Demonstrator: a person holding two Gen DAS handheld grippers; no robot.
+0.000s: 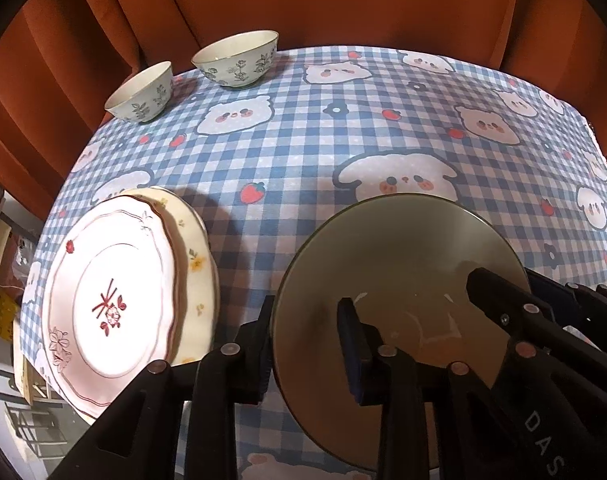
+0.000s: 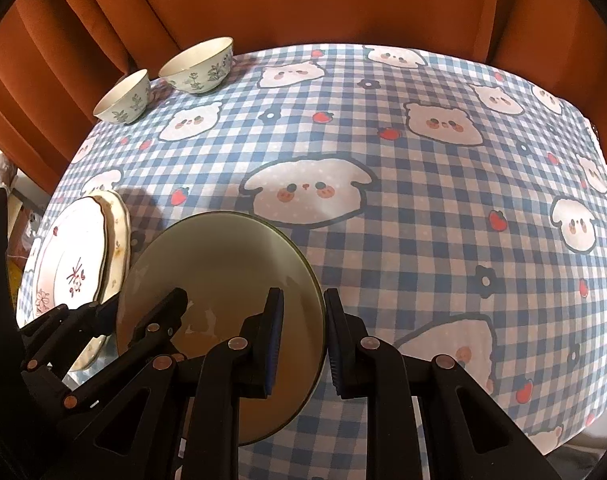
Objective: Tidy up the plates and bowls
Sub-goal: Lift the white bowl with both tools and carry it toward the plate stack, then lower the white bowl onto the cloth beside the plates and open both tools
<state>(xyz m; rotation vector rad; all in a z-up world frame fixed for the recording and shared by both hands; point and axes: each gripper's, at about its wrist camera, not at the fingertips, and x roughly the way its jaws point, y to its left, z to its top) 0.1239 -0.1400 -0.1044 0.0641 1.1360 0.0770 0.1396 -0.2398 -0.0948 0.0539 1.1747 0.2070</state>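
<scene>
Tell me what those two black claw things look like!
Both are matte black plastic. The left gripper and right gripper each have two flat fingers with ribbed dark blue pads, slotted linkage arms, and round coppery rivets at the joints. White letters "DAS" are printed on the right one's arm. No hands or sleeves show.

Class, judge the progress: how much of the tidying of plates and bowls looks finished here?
Done: the pink plate lies stacked on the yellow-flowered plate. In hand: the large dish, its rim between the fingers of the left gripper and of the right gripper. Left: the smaller bowl and the bigger bowl stand apart, unstacked, at the far corner.
</scene>
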